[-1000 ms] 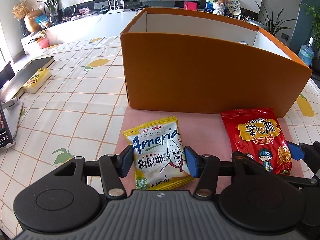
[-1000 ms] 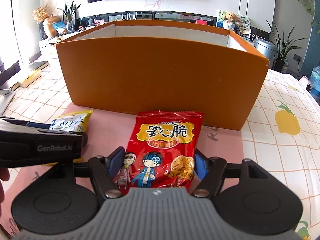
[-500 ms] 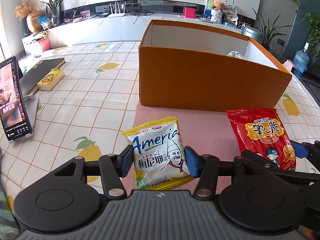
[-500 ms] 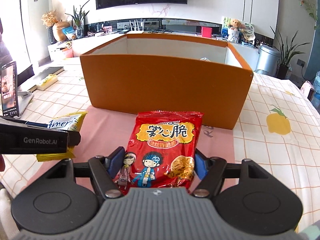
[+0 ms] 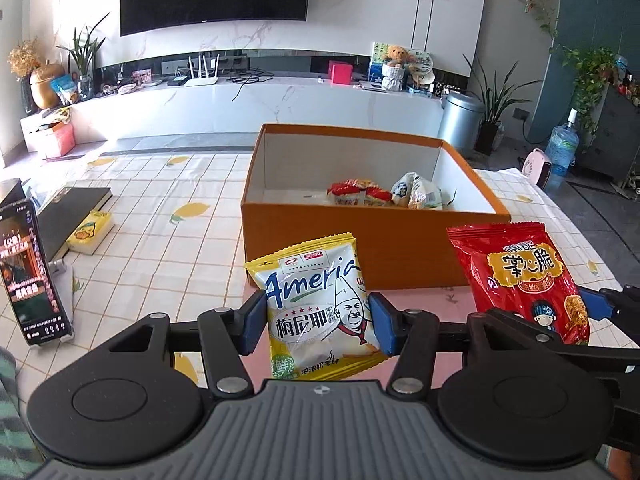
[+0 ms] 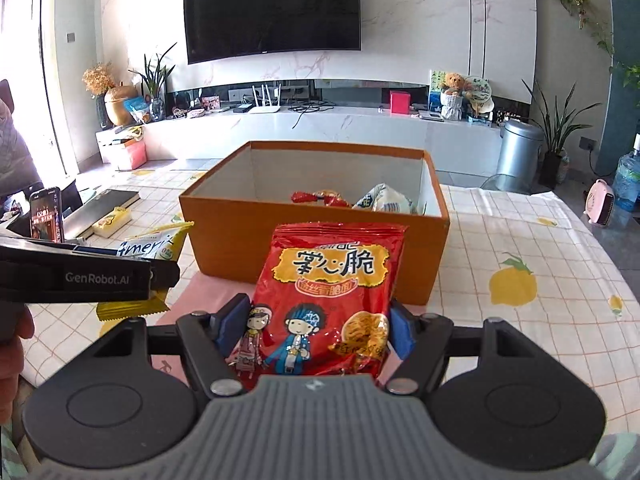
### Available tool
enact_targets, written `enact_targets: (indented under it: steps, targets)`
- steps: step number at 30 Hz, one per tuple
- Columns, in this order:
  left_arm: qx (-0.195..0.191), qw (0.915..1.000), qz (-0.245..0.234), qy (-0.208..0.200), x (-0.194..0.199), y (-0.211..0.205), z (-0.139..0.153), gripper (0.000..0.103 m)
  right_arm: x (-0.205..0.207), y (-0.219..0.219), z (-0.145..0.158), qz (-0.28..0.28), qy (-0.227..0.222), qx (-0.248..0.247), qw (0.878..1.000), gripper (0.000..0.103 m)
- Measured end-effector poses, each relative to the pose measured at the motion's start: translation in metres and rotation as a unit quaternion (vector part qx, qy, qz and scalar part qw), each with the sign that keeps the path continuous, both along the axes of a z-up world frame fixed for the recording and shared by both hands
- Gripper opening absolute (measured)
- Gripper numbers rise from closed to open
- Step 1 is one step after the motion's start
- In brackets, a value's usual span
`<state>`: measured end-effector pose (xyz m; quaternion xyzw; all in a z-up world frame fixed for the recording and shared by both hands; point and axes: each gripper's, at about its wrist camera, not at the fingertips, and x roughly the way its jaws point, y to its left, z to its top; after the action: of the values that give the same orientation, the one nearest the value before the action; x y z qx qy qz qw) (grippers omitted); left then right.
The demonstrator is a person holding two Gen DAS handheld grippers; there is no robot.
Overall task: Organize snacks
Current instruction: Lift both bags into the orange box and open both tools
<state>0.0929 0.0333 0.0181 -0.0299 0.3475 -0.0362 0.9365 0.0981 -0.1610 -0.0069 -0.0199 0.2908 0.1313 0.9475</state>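
My left gripper [image 5: 318, 322] is shut on a yellow and white snack packet [image 5: 320, 300] and holds it raised in front of the orange box [image 5: 360, 252]. My right gripper [image 6: 316, 328] is shut on a red snack packet [image 6: 328, 296], also raised before the box [image 6: 240, 240]. The red packet also shows at the right of the left wrist view [image 5: 524, 280], and the yellow packet at the left of the right wrist view [image 6: 154, 246]. Inside the box lie red packets [image 5: 358, 194] and a white packet [image 5: 416, 192].
A pink mat [image 5: 424, 304] lies under the box's near side on the lemon-print tablecloth [image 5: 168, 248]. A phone on a stand [image 5: 32, 276], a dark book [image 5: 70, 216] and a yellow pack [image 5: 90, 232] sit at the left.
Both grippers have lifted their packets up and back from the table. The box now looks lower and farther, and its inside with several packets has come into view.
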Motion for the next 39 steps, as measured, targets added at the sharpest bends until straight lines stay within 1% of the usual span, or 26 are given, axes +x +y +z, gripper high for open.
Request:
enact_targets:
  steps: [5,8,10,13,16,19,21,23,26,31,36,39]
  targets:
    - [0.0,0.9996,-0.026,-0.008,0.02,0.0,0.019,0.062,0.018,0.003,0.023,0.01,-0.022,-0.017,1.0,0.068]
    - [0.006,0.9992,-0.038,-0.015,0.035,-0.001,0.029,0.062,0.036,0.003,0.036,0.016,-0.025,-0.014,0.999,0.068]
    - [0.008,0.9988,-0.045,-0.018,0.045,-0.002,0.035,0.062,0.051,0.001,0.042,0.018,-0.02,-0.01,1.0,0.068]
    - [0.024,0.9977,-0.059,-0.021,0.062,-0.005,0.041,0.062,0.079,-0.002,0.051,0.022,-0.005,-0.001,1.0,0.068]
    - [0.03,0.9964,-0.079,-0.012,0.082,-0.01,0.042,0.062,0.107,-0.004,0.058,0.029,0.013,0.01,0.999,0.068]
    - [0.036,0.9948,-0.095,-0.001,0.103,-0.012,0.039,0.062,0.133,-0.004,0.059,0.035,0.028,0.007,0.999,0.068]
    - [0.045,0.9934,-0.105,0.003,0.115,-0.015,0.036,0.062,0.151,-0.002,0.057,0.04,0.04,0.002,0.998,0.068]
    - [0.062,0.9914,-0.115,0.004,0.123,-0.018,0.031,0.062,0.167,-0.001,0.054,0.046,0.052,-0.004,0.998,0.068]
    - [0.083,0.9887,-0.125,0.009,0.136,-0.024,0.023,0.062,0.19,0.003,0.045,0.051,0.073,-0.01,0.996,0.068]
    - [0.104,0.9846,-0.136,0.035,0.156,-0.026,0.001,0.062,0.223,0.005,0.024,0.063,0.114,-0.011,0.991,0.068]
    - [0.151,0.9746,-0.158,0.049,0.167,-0.032,-0.02,0.062,0.244,0.014,0.001,0.081,0.149,-0.035,0.985,0.068]
    - [0.17,0.97,-0.165,0.053,0.177,-0.036,-0.029,0.062,0.254,0.017,-0.009,0.087,0.165,-0.04,0.982,0.068]
